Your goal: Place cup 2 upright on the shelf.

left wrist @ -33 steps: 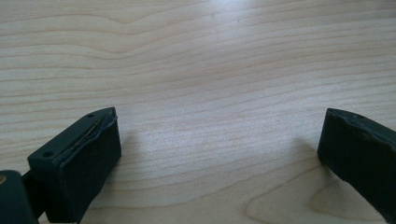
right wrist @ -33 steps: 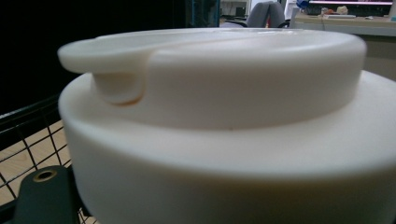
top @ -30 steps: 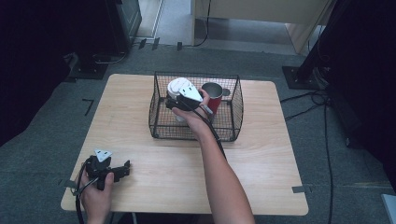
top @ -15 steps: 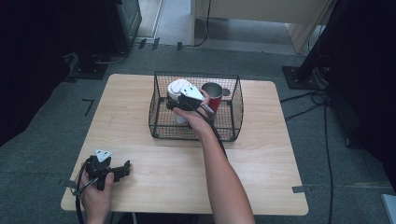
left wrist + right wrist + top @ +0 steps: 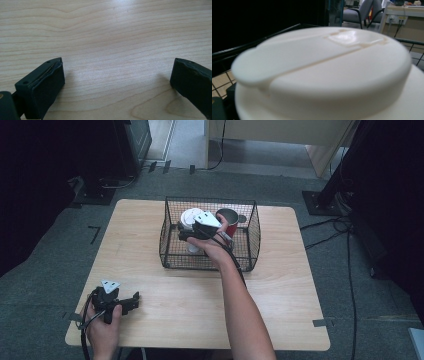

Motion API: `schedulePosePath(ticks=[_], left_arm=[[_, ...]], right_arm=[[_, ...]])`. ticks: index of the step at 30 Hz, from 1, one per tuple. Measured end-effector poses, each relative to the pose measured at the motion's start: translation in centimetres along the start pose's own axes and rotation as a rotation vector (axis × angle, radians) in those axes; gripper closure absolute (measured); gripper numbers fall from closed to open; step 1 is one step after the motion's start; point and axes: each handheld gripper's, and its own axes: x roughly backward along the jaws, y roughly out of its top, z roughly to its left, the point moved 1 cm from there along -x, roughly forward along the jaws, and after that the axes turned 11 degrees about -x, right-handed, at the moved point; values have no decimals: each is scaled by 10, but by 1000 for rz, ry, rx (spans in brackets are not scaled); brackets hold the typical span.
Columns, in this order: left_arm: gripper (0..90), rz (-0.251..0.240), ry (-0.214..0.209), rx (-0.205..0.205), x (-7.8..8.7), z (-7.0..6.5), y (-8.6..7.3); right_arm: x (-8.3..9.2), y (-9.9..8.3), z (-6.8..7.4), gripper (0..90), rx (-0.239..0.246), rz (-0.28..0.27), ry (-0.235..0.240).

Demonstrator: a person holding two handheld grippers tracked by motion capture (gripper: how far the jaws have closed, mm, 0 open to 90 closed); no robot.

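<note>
Wire basket (image 5: 252, 227) on the table (image 5: 280, 295) holds a white lidded cup (image 5: 190, 218); it stands upright, long axis vertical, lid up, beside a red mug (image 5: 228, 216); right gripper (image 5: 186, 234) sits at the cup, jaws just opened, apparently off it though its lid hides them; left gripper (image 5: 131, 301) rests near the table's front edge, jaws spread over bare wood.

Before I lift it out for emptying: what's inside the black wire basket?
Black wire basket: a white lidded cup and a red mug. The right gripper and hand cover the cup's lower part.
</note>
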Motion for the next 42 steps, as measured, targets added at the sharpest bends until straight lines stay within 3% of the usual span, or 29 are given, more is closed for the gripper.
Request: schedulePosePath(ticks=[7,17,25,32,42], left_arm=[[0,1,0,0,0,0,0],[0,0,0,-1,0,0,0],[0,1,0,-1,0,0,0],[0,1,0,-3,0,0,0],[0,1,0,-2,0,0,0]], right_arm=[[6,8,-2,0,11,-25,42],[15,23,-1,0,-8,-76,55],[30,42,-8,0,-40,-131,32],[47,53,-18,0,-40,-164,10],[77,60,-38,0,-62,-190,-30]])
